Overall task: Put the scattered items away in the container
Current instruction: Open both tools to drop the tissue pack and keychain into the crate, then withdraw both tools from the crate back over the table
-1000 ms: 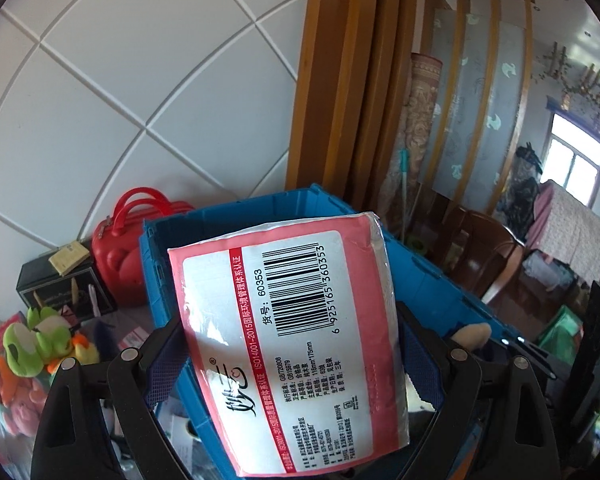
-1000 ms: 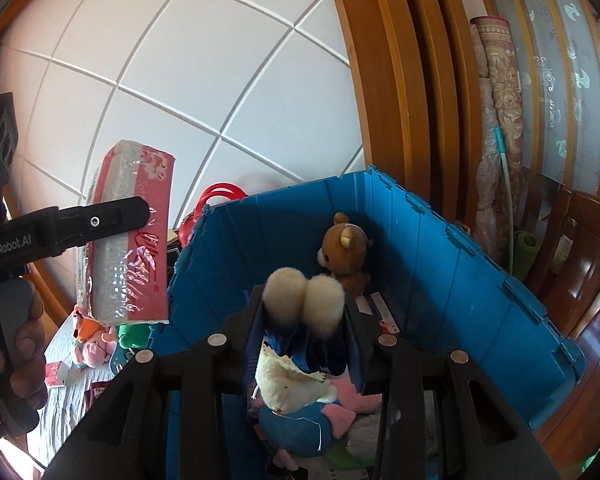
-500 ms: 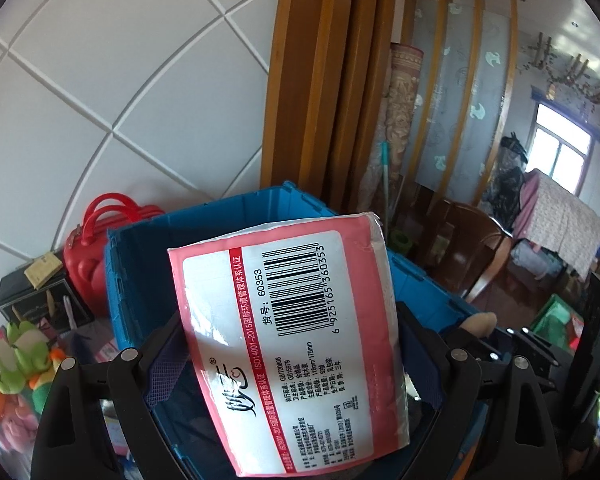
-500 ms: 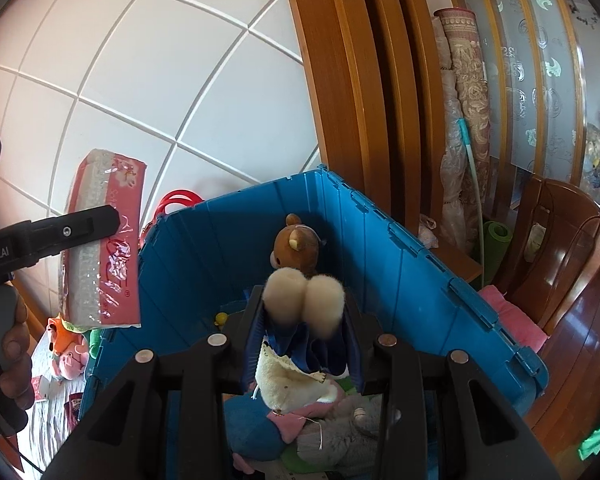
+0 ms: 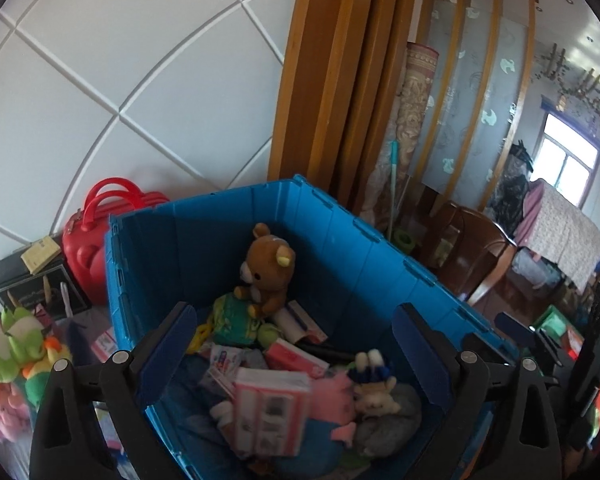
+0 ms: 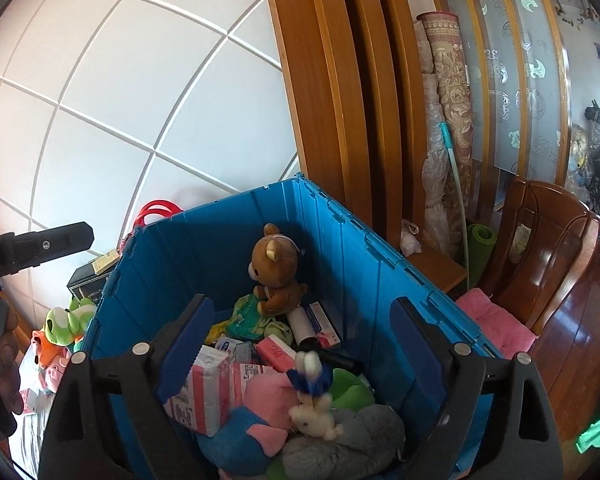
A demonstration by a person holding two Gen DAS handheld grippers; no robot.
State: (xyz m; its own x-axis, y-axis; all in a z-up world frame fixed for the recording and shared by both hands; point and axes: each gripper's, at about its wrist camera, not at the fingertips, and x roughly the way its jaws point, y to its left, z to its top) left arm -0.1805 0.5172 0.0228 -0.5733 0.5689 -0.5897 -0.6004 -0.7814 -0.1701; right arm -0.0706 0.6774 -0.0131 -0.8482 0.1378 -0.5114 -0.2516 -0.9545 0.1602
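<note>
Left gripper (image 5: 296,344) jaws apart, empty. Right gripper (image 6: 302,340) jaws apart, empty. Tissue pack (image 5: 270,412) and small plush (image 6: 312,400) lie inside blue bin (image 5: 380,272).

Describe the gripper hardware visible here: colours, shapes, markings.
Both grippers, left gripper and right gripper, look alike: black angular plastic bodies with round silver screws and flat blue pads on the inner fingers. In the right wrist view the left unit shows white lettering ending "oot.AI" and a bare hand on its handle. No cables visible.
</note>
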